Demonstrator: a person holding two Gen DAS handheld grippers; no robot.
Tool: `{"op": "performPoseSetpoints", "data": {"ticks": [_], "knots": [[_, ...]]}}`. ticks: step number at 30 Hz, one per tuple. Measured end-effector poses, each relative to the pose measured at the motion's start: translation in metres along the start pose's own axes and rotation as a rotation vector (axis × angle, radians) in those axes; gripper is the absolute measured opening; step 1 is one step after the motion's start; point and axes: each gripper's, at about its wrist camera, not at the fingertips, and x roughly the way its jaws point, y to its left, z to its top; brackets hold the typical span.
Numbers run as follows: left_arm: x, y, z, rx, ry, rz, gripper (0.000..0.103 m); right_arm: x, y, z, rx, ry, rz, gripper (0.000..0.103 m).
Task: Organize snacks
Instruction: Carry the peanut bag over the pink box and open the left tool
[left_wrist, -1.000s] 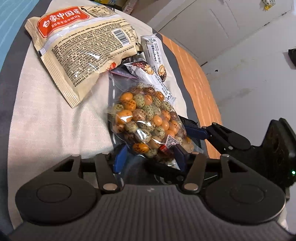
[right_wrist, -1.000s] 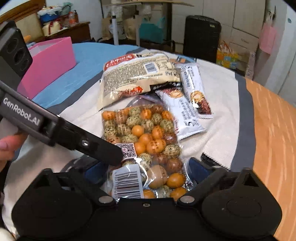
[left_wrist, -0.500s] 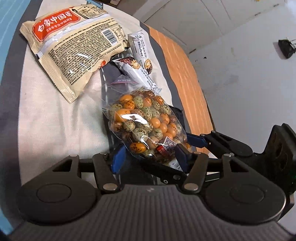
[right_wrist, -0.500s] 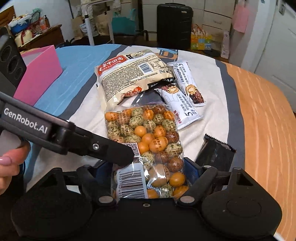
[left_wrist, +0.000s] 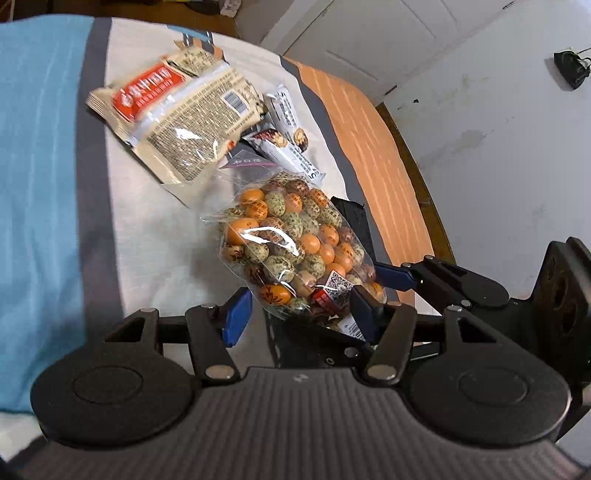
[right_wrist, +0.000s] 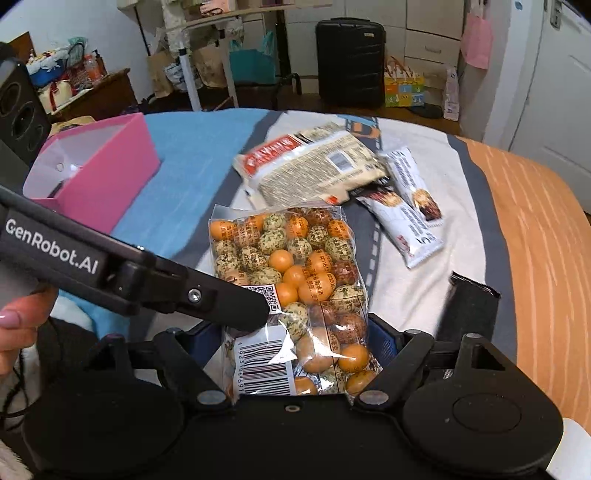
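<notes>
A clear bag of orange, green and brown coated nuts (left_wrist: 284, 243) (right_wrist: 291, 273) hangs tilted above the cloth with both grippers on its lower end. My left gripper (left_wrist: 300, 314) is shut on it, its blue pads against the bag's corner by the QR label. One of its fingers (right_wrist: 221, 299) crosses the bag's left edge in the right wrist view. My right gripper (right_wrist: 295, 339) is shut across the bag's width near the barcode. Its blue-padded finger (left_wrist: 399, 277) shows in the left wrist view at the bag's right side.
On the cloth behind lie a beige packet with a red label (right_wrist: 310, 166), two white snack bars (right_wrist: 399, 221) and a black packet (right_wrist: 469, 306). A pink box (right_wrist: 99, 173) stands at the left on the blue stripe. Bare wooden table (right_wrist: 535, 221) lies to the right. A person's hand (right_wrist: 18, 325) holds the left gripper.
Both grippers have risen with the bag of nuts, and its lower end has come up off the cloth. The other snacks lie where they were.
</notes>
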Motion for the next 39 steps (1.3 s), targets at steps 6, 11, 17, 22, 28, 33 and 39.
{"op": "performPoseSetpoints", "data": {"ticks": [6,11,17,22,28,33,39], "knots": [[-0.032,-0.002,-0.003,0.039,-0.013,0.041,0.057,-0.014,0.033,0.008,-0.030,-0.007,-0.002,0.085],[-0.071,-0.001,-0.008,0.045,-0.062,0.081,0.056,-0.023,0.066,0.018,-0.078,-0.029,-0.005,0.085],[-0.110,0.010,-0.008,0.030,-0.136,0.108,0.056,-0.027,0.093,0.037,-0.098,-0.067,0.024,0.084],[-0.145,0.019,-0.007,0.044,-0.198,0.165,0.056,-0.024,0.118,0.058,-0.118,-0.094,0.066,0.084],[-0.194,0.053,-0.003,-0.021,-0.287,0.205,0.056,-0.012,0.164,0.093,-0.211,-0.124,0.108,0.084],[-0.232,0.089,0.000,-0.086,-0.364,0.263,0.056,0.009,0.201,0.125,-0.282,-0.131,0.180,0.084],[-0.254,0.144,0.001,-0.166,-0.438,0.334,0.058,0.049,0.245,0.159,-0.362,-0.082,0.257,0.084]]}}
